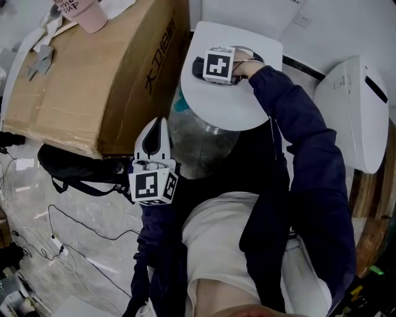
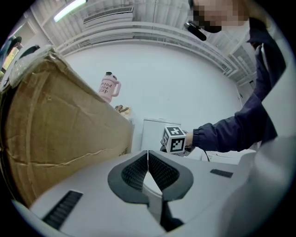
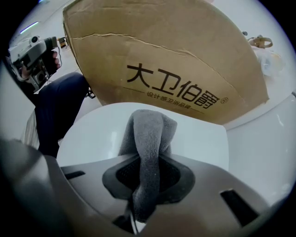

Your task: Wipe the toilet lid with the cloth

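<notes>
The white toilet lid lies shut in front of me, also seen as lid in the right gripper view. My right gripper rests at the lid's far left part, near the tank, and is shut on a grey cloth. The cloth hangs out of the jaws and lies on the lid. My left gripper hovers off the lid's near left side, beside the box, shut with nothing in it. From the left gripper view the right gripper's marker cube shows ahead.
A large cardboard box stands close against the toilet's left side, with a pink cup on top. A black bag and cables lie on the floor at left. Another white toilet stands at right.
</notes>
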